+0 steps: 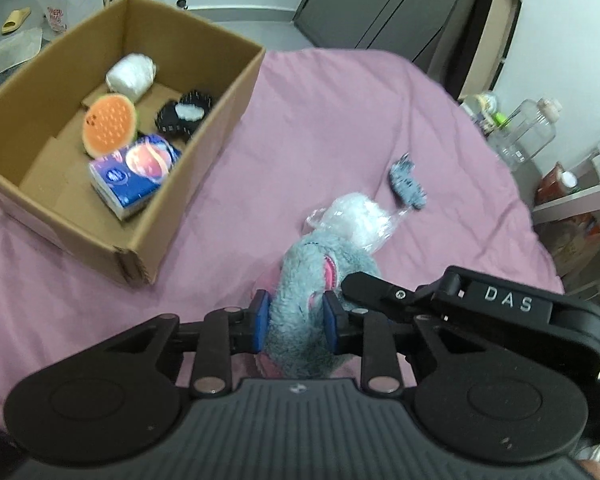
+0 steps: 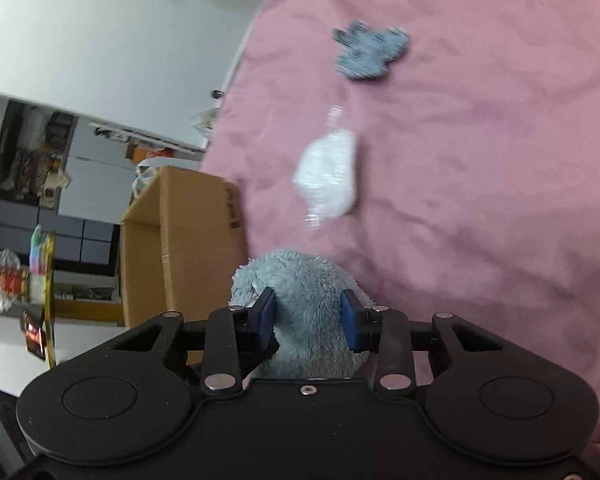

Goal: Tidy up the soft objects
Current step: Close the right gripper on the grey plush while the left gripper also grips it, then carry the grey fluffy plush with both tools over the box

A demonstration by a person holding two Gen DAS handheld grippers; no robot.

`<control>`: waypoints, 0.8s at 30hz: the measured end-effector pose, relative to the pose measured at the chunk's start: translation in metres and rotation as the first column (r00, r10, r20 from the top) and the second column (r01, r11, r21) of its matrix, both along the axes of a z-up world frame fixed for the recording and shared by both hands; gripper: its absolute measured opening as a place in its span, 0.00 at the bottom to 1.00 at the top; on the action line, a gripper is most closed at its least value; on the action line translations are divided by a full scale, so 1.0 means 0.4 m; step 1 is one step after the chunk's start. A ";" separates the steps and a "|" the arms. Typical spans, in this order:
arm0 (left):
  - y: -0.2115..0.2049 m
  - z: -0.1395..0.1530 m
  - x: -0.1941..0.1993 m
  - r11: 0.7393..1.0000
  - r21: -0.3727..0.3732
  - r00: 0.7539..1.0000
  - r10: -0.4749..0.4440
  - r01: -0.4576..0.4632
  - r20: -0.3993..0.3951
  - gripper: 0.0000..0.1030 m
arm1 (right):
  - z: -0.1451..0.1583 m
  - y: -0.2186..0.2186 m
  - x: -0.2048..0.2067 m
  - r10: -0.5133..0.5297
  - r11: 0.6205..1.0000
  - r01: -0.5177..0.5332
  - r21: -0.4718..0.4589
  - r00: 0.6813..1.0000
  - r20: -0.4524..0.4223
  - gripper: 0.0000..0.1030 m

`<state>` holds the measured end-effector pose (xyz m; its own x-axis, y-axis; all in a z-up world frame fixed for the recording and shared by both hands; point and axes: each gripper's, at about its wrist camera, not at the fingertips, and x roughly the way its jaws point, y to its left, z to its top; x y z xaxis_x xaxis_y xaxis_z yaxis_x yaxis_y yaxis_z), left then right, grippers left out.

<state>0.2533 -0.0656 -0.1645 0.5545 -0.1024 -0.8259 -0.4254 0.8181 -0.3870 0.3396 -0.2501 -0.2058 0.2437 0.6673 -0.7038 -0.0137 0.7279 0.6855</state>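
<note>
Nearest, left gripper: jaws pinching the grey plush toy, blue pads sunk into the fur. Right gripper: jaws also clamped on the same plush, fur bulging between the pads. Underneath, pink bedsheet. Just beyond the plush at 1 o'clock, a clear-wrapped white bundle; further along at 1 o'clock, a small blue-grey fuzzy piece, lying apart. At 10 o'clock, open cardboard box on the sheet, holding a tissue pack, a watermelon-slice sponge, a black-and-white item, and a white wrapped bundle.
</note>
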 end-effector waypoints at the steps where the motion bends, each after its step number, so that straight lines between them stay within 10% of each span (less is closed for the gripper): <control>1: 0.004 0.010 -0.004 1.000 -0.004 1.000 0.000 0.000 0.009 0.26 | 0.008 0.003 -0.004 0.002 1.000 -0.002 0.003 1.000 0.003 0.33; 24: 0.155 0.197 -0.101 1.000 -0.020 0.991 -0.013 0.015 0.135 0.26 | 0.211 0.156 -0.083 0.047 0.999 -0.047 -0.006 0.989 0.141 0.33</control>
<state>0.2130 -0.0038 -0.0859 0.6593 -0.1276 -0.7410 -0.3565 0.8146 -0.4575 0.3064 -0.1877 -0.1212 0.3092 0.6784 -0.6665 -0.1446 0.7262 0.6721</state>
